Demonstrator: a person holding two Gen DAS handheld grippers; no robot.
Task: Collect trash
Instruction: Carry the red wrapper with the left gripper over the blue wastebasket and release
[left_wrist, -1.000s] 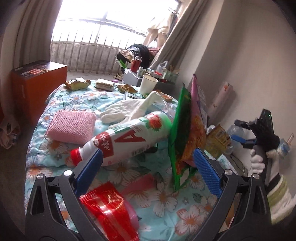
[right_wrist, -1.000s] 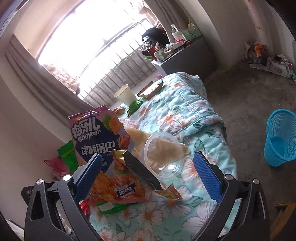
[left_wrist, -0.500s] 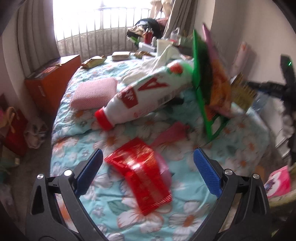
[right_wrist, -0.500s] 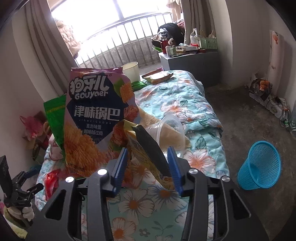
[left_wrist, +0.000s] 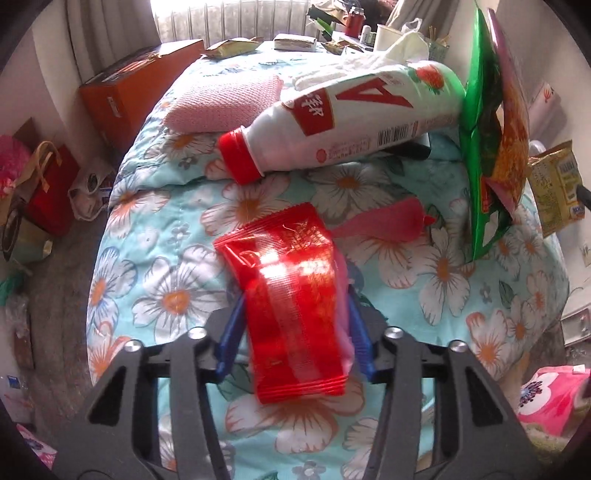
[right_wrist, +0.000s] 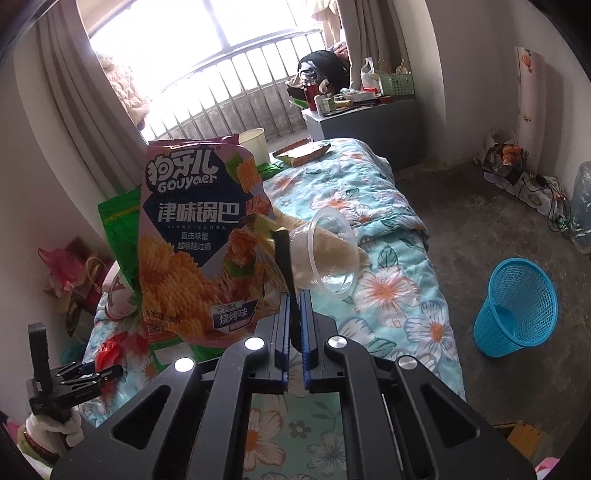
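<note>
The left gripper has its blue fingers closed in on a red wrapper. One finger is on each side of the wrapper, pressing its near half. The far end of the wrapper sticks out past the fingertips, above the flowery bed. I cannot tell if it rests on the bed or is lifted a little.

Just past the wrapper lies a flat pink scrap. Farther away a white bottle with a red cap lies on its side, cap to the left. A pink pad lies to the left of the bottle, and a white glove lies behind it. An orange box stands off the bed on the far left.

The right gripper has its fingers almost fully shut. They pinch the dark edge of a yellow snack bag, which stands up between the tips. A big purple chip bag stands to the left of the fingers, held up in the air, and a green bag pokes out behind it. The view is crowded, so I cannot be sure how these two bags are caught in the grip.

A clear cup lies on its side on the bed, just right of the yellow bag. A white paper cup stands at the far end of the bed. A blue basket stands on the floor to the right, well apart from the bed. The left gripper shows at the low left of this view, with the red wrapper at its tips.
</note>
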